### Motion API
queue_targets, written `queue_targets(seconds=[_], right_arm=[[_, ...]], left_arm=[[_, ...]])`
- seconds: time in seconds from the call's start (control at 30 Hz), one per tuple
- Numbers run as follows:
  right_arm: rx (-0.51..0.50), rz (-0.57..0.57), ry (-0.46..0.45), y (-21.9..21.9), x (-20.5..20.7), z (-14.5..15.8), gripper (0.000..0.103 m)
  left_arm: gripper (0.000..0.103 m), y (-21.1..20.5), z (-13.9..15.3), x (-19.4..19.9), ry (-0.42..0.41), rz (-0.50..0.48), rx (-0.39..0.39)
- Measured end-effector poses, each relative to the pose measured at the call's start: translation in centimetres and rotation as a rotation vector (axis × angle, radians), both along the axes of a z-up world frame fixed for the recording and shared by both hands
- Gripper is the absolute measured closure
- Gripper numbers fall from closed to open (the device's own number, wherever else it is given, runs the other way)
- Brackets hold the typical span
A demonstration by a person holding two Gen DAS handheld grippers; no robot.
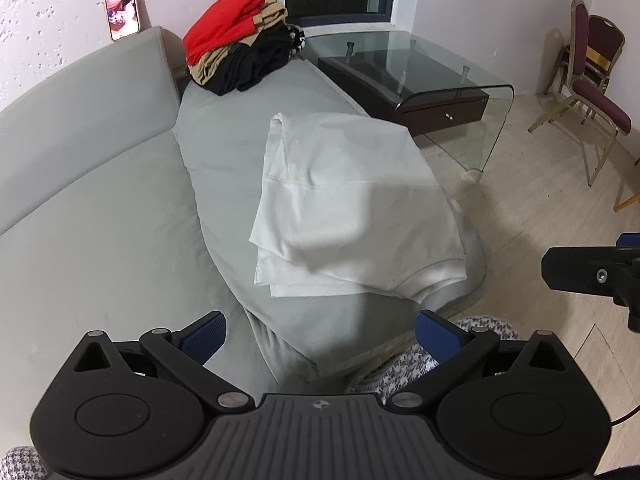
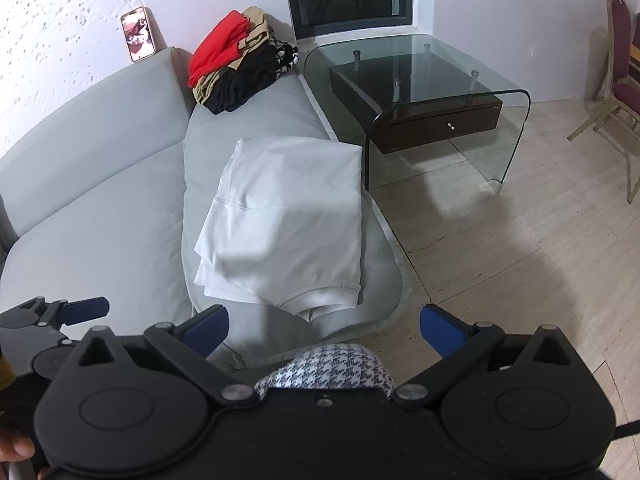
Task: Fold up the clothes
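Note:
A white garment [image 1: 344, 208] [image 2: 284, 224] lies folded into a rough rectangle on the grey sofa seat [image 1: 224, 152] [image 2: 256, 120], its hem near the seat's front edge. My left gripper [image 1: 320, 338] hangs open in front of it, nothing between its blue pads. My right gripper [image 2: 324, 330] is open too, held short of the garment's near edge. Part of the right gripper [image 1: 592, 272] shows at the right edge of the left wrist view, and the left gripper [image 2: 72, 310] appears at the left of the right wrist view.
A pile of folded clothes [image 1: 240, 44] [image 2: 240, 60], red on top over tan and black, sits at the sofa's far end. A glass side table [image 1: 432, 76] [image 2: 424, 96] stands to the right. Chairs [image 1: 588, 80] stand against the far wall. A phone [image 1: 122, 10] leans on the wall. A houndstooth-clad knee [image 2: 328, 368] is below.

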State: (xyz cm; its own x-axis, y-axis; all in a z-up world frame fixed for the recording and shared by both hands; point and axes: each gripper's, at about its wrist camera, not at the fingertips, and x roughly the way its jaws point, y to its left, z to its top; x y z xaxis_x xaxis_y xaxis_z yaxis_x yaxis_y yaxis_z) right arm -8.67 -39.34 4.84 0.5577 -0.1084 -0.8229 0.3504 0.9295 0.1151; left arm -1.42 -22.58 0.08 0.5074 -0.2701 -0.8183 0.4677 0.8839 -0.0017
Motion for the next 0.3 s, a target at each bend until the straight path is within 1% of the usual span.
queue_targets(seconds=[0.17, 0.3], right_arm=[[0.004, 0.003, 0.006, 0.06, 0.13, -0.23, 0.001], [0.007, 0.005, 0.003, 0.30, 0.12, -0.37, 0.001]], left_arm=[[0.000, -0.15, -0.34, 0.05, 0.007, -0.012, -0.014], [0.000, 0.04, -0.56, 0.04, -0.009, 0.008, -0.017]])
